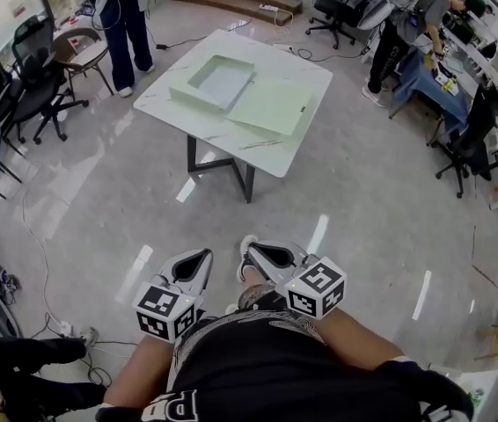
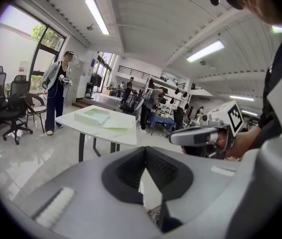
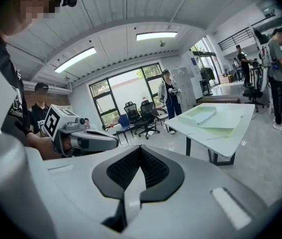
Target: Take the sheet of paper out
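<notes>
Far ahead of me stands a white table [image 1: 277,60]. On it lie a shallow pale green tray [image 1: 216,82] and, to its right, a flat pale green sheet [image 1: 271,105]. Both show small in the left gripper view, tray [image 2: 93,114] and sheet [image 2: 116,124], and again in the right gripper view, tray [image 3: 203,114] and sheet [image 3: 228,121]. My left gripper [image 1: 198,255] and right gripper [image 1: 251,251] are held close to my body, well short of the table. Each one's jaws meet at the tip with nothing between them, as seen for the left gripper [image 2: 145,151] and the right gripper [image 3: 140,149].
Open polished floor lies between me and the table. Office chairs [image 1: 29,77] stand at the left. A person [image 1: 126,25] stands beyond the table's far left corner, and another bends at desks on the right [image 1: 407,25]. Cables [image 1: 3,297] lie on the floor at my left.
</notes>
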A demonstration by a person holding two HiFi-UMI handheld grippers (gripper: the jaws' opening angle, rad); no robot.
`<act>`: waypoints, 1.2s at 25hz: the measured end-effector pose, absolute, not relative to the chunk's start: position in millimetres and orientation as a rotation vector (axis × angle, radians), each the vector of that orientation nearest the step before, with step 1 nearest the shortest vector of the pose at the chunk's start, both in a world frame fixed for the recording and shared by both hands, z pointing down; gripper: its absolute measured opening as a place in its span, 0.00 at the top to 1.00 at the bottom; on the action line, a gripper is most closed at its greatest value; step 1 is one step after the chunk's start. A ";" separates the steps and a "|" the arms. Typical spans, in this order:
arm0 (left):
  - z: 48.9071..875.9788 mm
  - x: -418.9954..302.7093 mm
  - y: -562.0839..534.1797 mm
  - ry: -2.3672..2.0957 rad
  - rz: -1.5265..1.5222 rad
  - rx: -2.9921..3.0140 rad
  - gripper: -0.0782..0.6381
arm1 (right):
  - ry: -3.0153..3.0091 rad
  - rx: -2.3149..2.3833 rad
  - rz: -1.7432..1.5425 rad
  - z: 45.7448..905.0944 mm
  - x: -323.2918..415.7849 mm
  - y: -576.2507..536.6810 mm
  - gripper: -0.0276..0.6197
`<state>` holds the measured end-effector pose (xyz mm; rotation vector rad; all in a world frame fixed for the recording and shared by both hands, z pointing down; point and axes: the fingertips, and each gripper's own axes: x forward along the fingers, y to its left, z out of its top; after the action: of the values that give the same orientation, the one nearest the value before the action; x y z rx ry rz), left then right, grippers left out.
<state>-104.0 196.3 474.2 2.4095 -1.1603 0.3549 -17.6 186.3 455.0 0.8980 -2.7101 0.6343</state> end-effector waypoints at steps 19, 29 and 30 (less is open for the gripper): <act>457.3 -65.7 -19.0 -1.203 0.416 2.421 0.81 | -2.797 0.991 0.658 434.3 33.3 -42.5 0.97; 454.9 -30.8 -125.2 -1.206 0.415 2.449 0.81 | -2.802 0.931 0.651 438.9 52.5 -138.0 0.97; 454.5 -29.1 -132.3 -1.207 0.415 2.454 0.81 | -2.804 0.929 0.650 438.7 53.3 -144.9 0.97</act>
<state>-29.1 -132.3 454.5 2.4541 -1.2074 0.4151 53.3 -144.9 438.7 0.9293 -2.8044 0.6497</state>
